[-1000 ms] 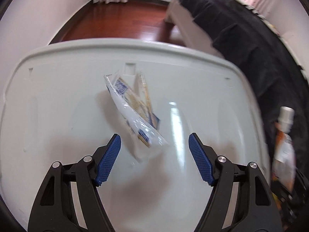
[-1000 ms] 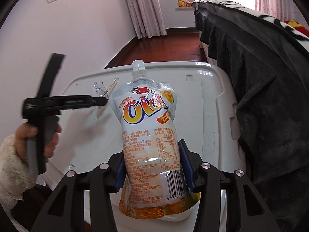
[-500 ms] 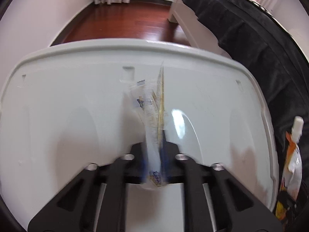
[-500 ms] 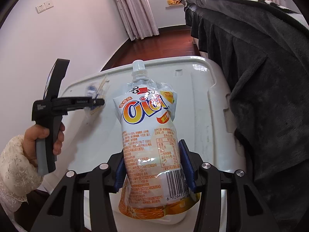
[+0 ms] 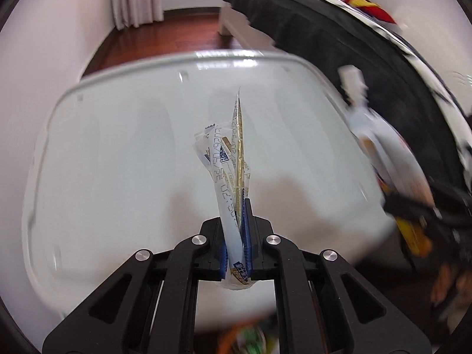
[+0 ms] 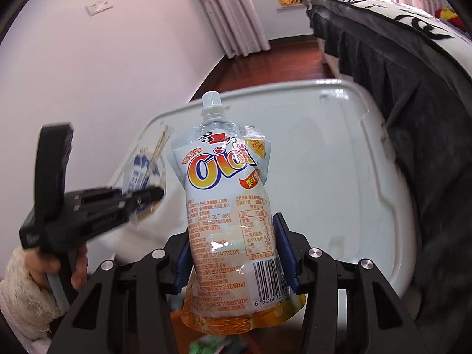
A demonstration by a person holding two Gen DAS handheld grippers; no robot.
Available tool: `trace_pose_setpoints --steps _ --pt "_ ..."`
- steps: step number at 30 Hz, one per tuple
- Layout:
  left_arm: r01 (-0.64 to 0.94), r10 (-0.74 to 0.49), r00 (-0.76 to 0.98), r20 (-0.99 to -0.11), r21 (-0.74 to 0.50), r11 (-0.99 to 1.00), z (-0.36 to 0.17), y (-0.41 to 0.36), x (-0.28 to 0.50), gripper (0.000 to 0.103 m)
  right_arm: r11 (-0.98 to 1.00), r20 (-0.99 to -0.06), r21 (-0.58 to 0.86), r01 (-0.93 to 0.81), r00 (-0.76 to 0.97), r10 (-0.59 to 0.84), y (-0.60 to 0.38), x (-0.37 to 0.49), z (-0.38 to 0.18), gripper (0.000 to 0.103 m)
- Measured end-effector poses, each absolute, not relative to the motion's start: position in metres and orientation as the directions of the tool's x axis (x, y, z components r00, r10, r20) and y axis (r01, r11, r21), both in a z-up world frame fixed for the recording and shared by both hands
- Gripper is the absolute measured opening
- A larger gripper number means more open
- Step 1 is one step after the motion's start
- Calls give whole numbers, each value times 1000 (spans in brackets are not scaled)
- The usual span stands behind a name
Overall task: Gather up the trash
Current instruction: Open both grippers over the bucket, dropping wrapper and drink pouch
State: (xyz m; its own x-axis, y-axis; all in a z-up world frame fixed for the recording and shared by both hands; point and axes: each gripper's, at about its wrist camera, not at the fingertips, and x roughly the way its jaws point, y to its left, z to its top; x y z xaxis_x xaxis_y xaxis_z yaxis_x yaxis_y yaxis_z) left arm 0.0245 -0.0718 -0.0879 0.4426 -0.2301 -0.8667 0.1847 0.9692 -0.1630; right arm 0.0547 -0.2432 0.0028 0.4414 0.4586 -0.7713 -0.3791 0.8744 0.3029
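Observation:
My left gripper is shut on a clear plastic snack wrapper with blue and gold print, holding it upright above the white plastic lid. The same gripper and wrapper show at the left of the right wrist view. My right gripper is shut on an orange and white drink pouch with a white cap, held upright. The pouch appears blurred at the right of the left wrist view.
The white lid covers a bin beside a bed with dark bedding. A white wall stands on the left. Red wooden floor and curtains lie beyond. Some colourful trash shows blurred at the lower edge.
My left gripper closed on the wrapper and lifted it off the lid. Both grippers have pulled back and up; the pouch stays held in the right one.

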Motion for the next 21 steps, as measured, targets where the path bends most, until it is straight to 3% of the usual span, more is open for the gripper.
trace_pose_setpoints --steps 7,12,13,15,16,21 --pt "295 -266 289 -920 -178 939 -118 -93 -107 7 842 -825 359 -403 285 489 -242 -44 -19 50" --pt "250 -337 53 -940 -314 916 -178 -98 -139 10 854 -896 328 -404 154 416 -223 -82 -79 50" --pt "214 -362 23 -932 -349 912 -190 -94 -138 15 858 -906 323 -400 132 402 -220 -83 -93 50" --pt "230 -328 -1 -945 -320 919 -213 -97 -136 54 877 -928 316 -361 75 366 -215 -82 -124 54" --pt "253 -282 -21 -959 -278 927 -225 -102 -138 61 882 -932 323 -344 44 359 -213 -81 -136 63" --pt "357 -139 -71 -988 -155 921 -249 -117 -149 72 903 -939 325 -281 22 344 -214 -84 -161 68"
